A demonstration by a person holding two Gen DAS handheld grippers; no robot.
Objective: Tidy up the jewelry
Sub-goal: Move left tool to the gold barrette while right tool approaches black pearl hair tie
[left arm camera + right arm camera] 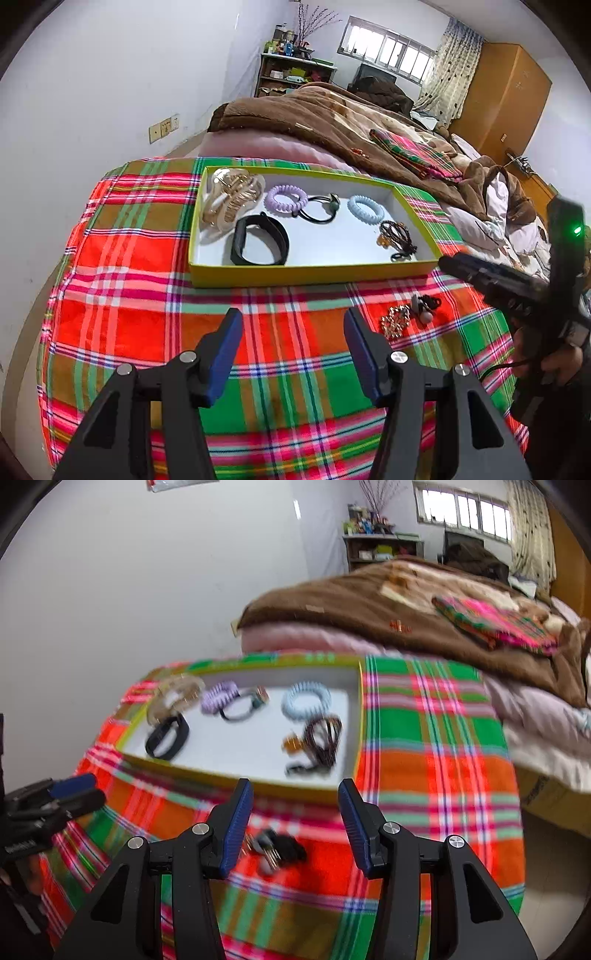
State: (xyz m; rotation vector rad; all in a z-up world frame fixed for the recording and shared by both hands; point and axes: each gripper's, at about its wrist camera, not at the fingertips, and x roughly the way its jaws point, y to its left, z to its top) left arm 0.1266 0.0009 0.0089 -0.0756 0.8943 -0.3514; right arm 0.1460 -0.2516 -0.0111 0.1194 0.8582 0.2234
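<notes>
A shallow yellow-green tray (317,274) (243,780) sits on a plaid cloth and holds several hair pieces: a clear claw clip (231,199), a purple coil tie (286,196), a black band (260,240), a pale blue coil tie (365,208) (306,698) and a beaded tie (397,236) (319,740). On the cloth in front of the tray lie a gold chain piece (395,321) and a black-and-grey hair tie (424,306) (279,847). My left gripper (293,328) is open over bare cloth. My right gripper (295,801) is open above the black-and-grey tie, holding nothing.
The plaid cloth (147,295) (443,775) covers a rounded surface that drops off at its edges. Behind it is a bed with a brown blanket (332,114) and a folded plaid cloth (417,153). A white wall stands to the left.
</notes>
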